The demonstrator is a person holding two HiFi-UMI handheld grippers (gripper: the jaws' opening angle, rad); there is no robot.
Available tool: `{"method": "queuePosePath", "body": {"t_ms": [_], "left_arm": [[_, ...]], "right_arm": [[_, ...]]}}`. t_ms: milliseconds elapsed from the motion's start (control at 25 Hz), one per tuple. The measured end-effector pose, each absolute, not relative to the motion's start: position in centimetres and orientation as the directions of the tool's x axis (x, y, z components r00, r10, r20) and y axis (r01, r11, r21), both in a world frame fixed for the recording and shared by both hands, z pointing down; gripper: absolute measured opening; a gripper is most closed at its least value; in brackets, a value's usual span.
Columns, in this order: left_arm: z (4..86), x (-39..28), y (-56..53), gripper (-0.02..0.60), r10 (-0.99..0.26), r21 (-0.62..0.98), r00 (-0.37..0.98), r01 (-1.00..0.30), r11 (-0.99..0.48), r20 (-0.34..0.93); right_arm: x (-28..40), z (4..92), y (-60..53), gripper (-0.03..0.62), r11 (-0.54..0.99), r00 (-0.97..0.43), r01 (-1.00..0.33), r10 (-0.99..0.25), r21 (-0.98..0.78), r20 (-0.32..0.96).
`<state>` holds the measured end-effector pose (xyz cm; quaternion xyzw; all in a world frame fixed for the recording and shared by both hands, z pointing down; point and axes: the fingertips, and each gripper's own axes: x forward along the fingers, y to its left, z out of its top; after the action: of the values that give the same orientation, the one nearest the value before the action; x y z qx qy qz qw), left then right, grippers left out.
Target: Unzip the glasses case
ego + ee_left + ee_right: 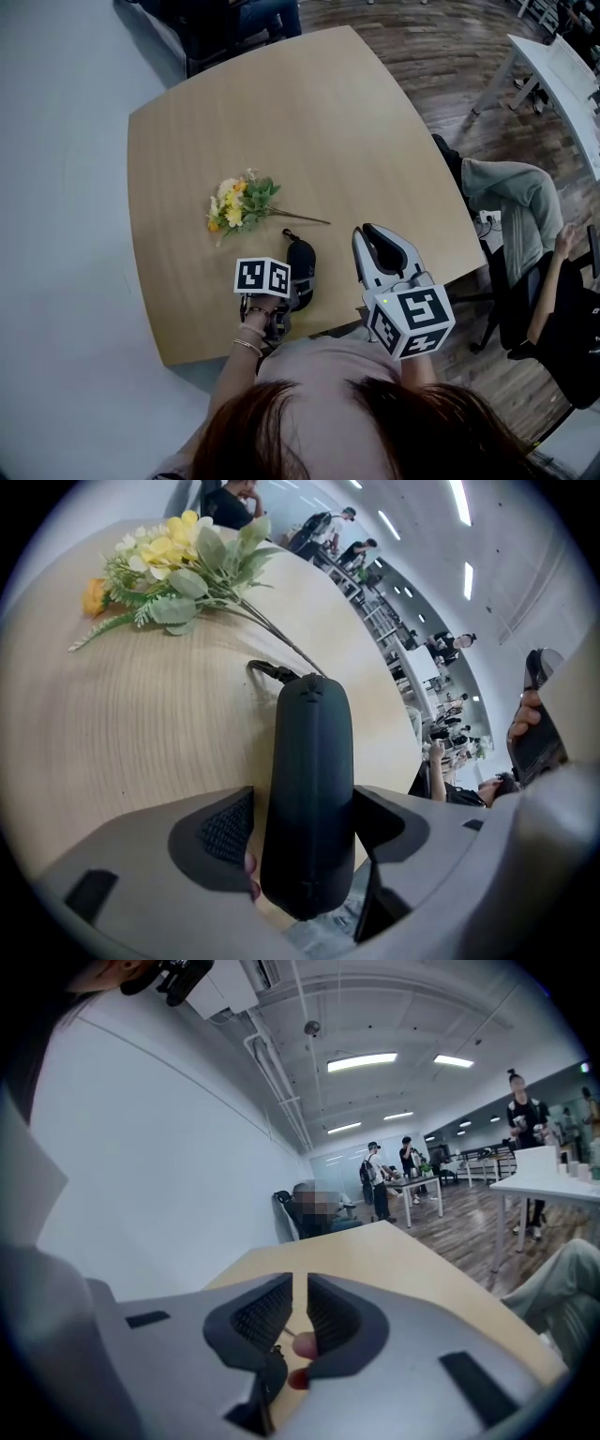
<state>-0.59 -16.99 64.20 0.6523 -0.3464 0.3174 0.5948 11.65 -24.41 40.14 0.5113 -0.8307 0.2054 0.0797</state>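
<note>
Case: the dark, oblong, shell-like zipped glasses case (309,761) lies on the pale wooden desk (375,122) close to your edge. Its long axis points away from you, toward the bunch of yellow artificial flowers (239,204).
Left tongs (302,825): clenched across the near end of the case, with a pad on each long side.
Right tongs (300,1309): hovering by the desk's near edge, to the right of the case, jaws drawn almost together on nothing.
Handling: probably light and stiff, with a smooth skin that could twist or slide when you tug the zip, so clamp it firmly without crushing.
Where to take hold: no view shows you the zip pull. It likely sits at the far end by the short black loop (267,670), so pinch that small tab with the right tips.
</note>
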Motion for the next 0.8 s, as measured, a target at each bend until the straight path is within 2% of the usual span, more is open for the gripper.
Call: {"method": "queuePosePath", "body": {"t_ms": [240,600,800], "left_arm": [[64.2,-0.3,-16.7,0.328,-0.059,0.514,0.521,-0.852,-0.102,0.851],[64.8,-0.4,-16.7,0.33,-0.11,0.431,0.449,-0.889,-0.153,0.887],[65.0,-0.5,-16.7,0.302,-0.126,0.367,0.394,-0.91,-0.194,0.91]], "right_arm": [[11.5,39.9,-24.1,0.054,0.386,-0.46,-0.884,-0.82,-0.265,0.34],[11.3,39.9,-23.4,0.054,0.378,-0.453,-0.887,-0.827,-0.265,0.333],[11.6,39.6,-22.8,0.054,0.37,-0.444,-0.89,-0.835,-0.265,0.326]]}}
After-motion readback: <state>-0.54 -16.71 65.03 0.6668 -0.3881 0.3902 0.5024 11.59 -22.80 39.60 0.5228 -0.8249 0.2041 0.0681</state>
